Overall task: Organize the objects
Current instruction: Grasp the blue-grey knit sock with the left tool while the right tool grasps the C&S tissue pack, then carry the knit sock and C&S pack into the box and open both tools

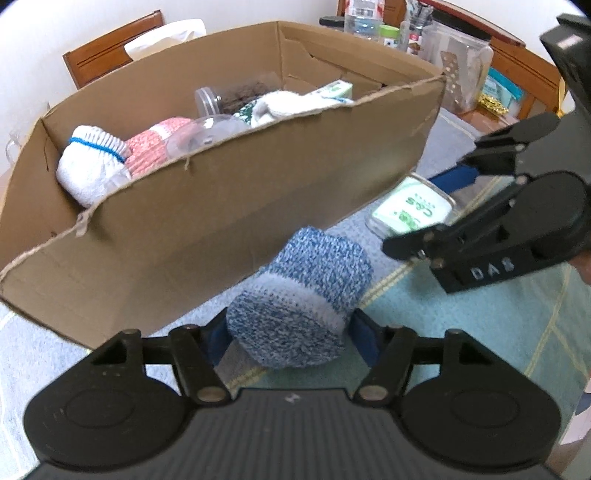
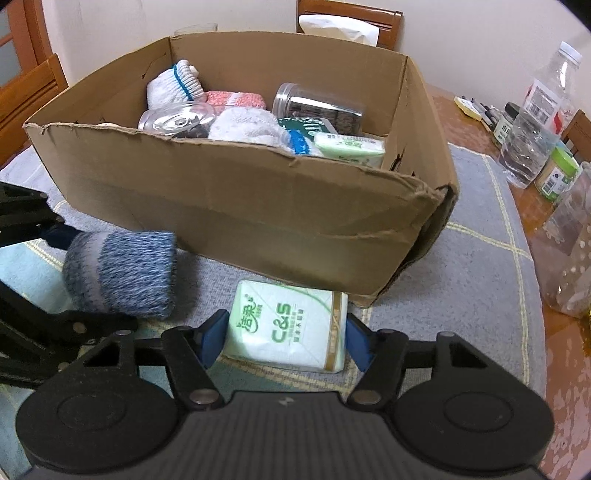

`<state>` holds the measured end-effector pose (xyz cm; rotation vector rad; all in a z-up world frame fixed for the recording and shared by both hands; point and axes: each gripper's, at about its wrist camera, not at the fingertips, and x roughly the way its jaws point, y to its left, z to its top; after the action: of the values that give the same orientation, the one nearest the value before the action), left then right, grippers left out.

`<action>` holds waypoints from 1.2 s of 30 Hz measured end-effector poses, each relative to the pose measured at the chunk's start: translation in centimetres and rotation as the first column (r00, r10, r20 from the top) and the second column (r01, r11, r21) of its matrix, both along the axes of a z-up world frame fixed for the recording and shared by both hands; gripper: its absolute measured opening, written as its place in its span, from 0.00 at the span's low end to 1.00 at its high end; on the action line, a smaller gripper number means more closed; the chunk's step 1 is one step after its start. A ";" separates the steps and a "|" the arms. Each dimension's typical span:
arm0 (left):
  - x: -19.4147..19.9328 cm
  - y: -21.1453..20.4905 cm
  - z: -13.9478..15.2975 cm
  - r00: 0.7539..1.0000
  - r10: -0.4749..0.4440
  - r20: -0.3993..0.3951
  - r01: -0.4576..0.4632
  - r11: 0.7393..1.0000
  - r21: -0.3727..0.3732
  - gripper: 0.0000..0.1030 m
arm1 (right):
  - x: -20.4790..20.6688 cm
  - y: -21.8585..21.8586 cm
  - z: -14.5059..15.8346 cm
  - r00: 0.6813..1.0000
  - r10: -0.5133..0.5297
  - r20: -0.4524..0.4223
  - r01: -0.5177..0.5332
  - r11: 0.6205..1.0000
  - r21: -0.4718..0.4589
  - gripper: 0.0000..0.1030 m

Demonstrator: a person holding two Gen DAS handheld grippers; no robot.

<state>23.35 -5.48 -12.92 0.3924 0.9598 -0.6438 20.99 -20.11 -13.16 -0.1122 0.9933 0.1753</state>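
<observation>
An open cardboard box (image 1: 229,206) (image 2: 240,206) stands on the table mat and holds rolled socks, clear jars and a green tissue pack. My left gripper (image 1: 291,338) is shut on a rolled blue-and-white sock (image 1: 306,306), held in front of the box; the sock also shows in the right wrist view (image 2: 122,273). My right gripper (image 2: 284,338) has its blue pads on both sides of a green-and-white C&S tissue pack (image 2: 291,328) lying on the mat just in front of the box. The pack also shows in the left wrist view (image 1: 413,208).
A grey and teal checked mat (image 2: 476,258) covers the table. Plastic bottles (image 2: 535,122), jars and pens stand at the right. Wooden chairs (image 1: 110,48) and a tissue box (image 2: 340,27) are behind the box.
</observation>
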 end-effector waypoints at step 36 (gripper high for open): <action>-1.8 1.0 6.6 0.998 -0.063 -0.011 0.062 0.995 -0.077 0.63 | -2.3 -1.2 4.2 1.000 0.022 0.000 -0.022 0.999 0.035 0.67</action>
<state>21.55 -4.51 -6.32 0.3516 0.9353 -0.7382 18.64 -21.32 -8.96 -0.0909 0.9893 0.2128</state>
